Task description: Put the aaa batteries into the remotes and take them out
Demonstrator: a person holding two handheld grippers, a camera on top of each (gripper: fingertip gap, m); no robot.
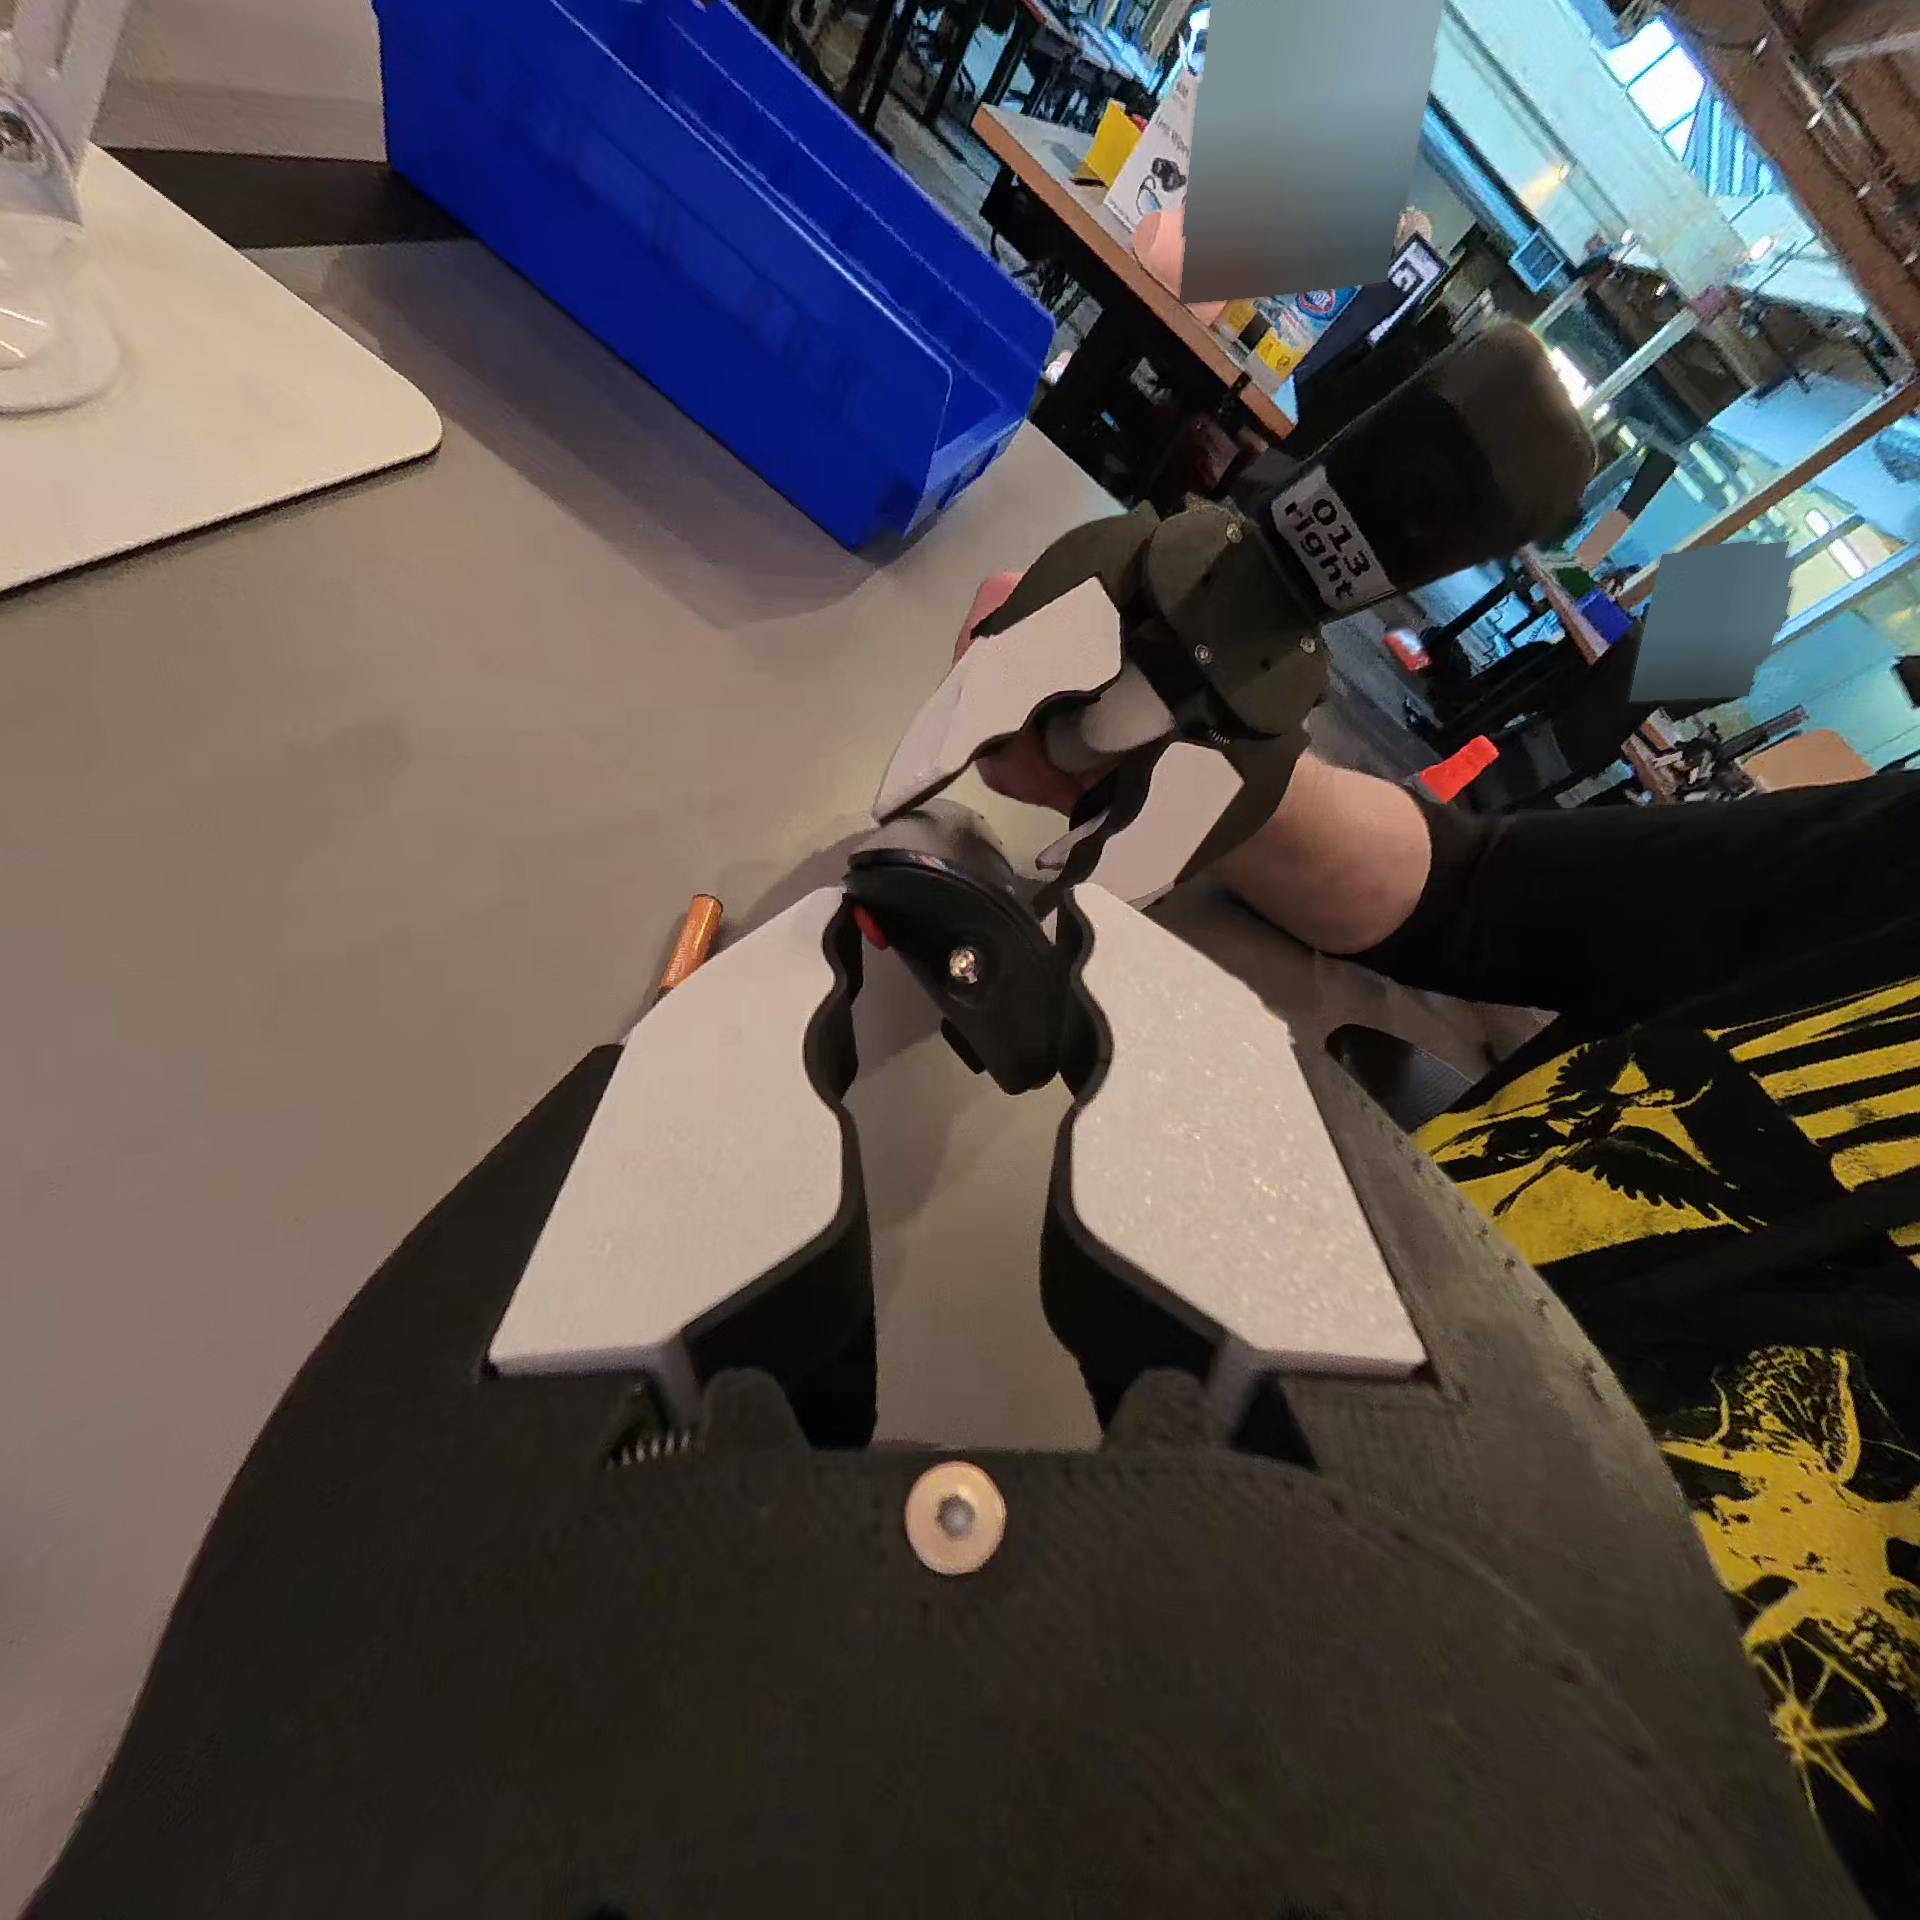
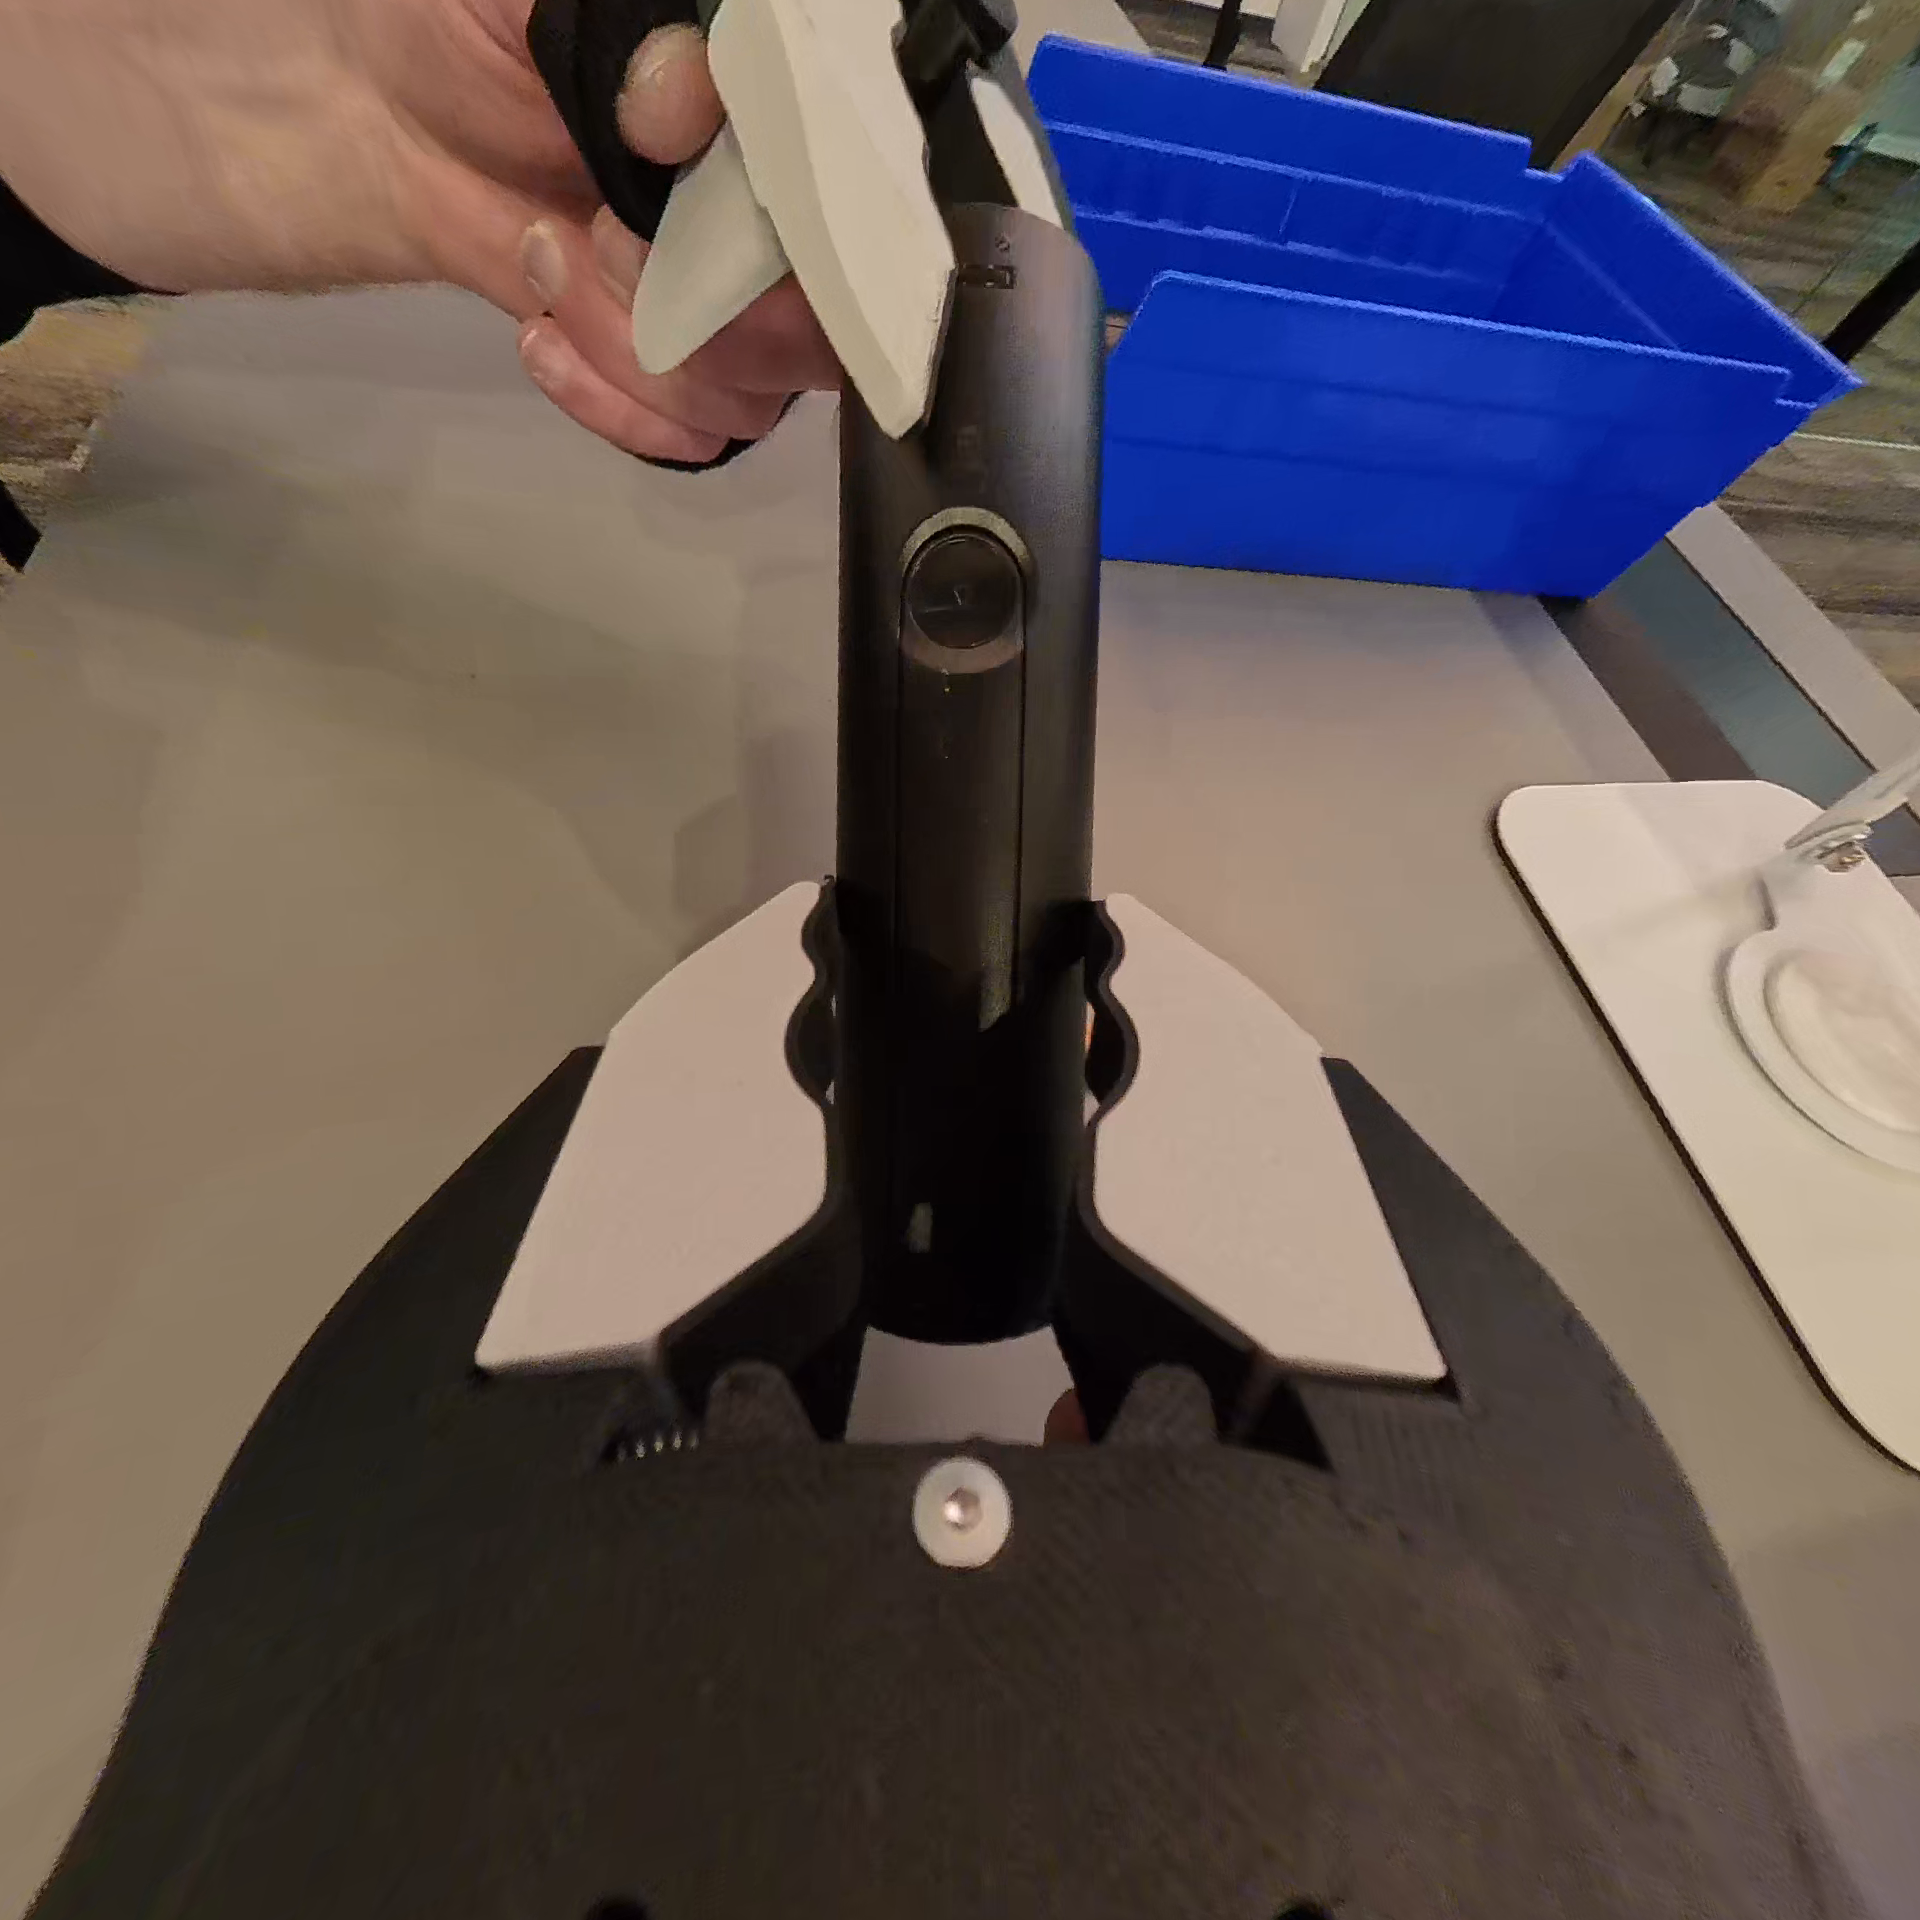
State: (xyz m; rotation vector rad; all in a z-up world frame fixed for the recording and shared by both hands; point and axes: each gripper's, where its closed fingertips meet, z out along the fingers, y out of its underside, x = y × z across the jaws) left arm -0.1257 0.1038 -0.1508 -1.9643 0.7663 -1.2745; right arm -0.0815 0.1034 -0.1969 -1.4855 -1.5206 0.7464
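Grey counter (image 2: 416,727), blue bins (image 2: 1455,416) upper right; slim black remote (image 2: 966,727), frame centre, clamped at opposite ends by right tool (image 2: 961,977) and left tool (image 1: 956,977); AAA battery (image 1: 691,940) lies beside.

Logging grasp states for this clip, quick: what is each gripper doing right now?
Left gripper: closed on the far end of the black remote.
Right gripper: closed on the remote's near end.

Remote (image 2: 966,727) smooth matt black plastic; blue bin (image 2: 1455,416) glossy plastic; table (image 2: 416,727) matt grey.
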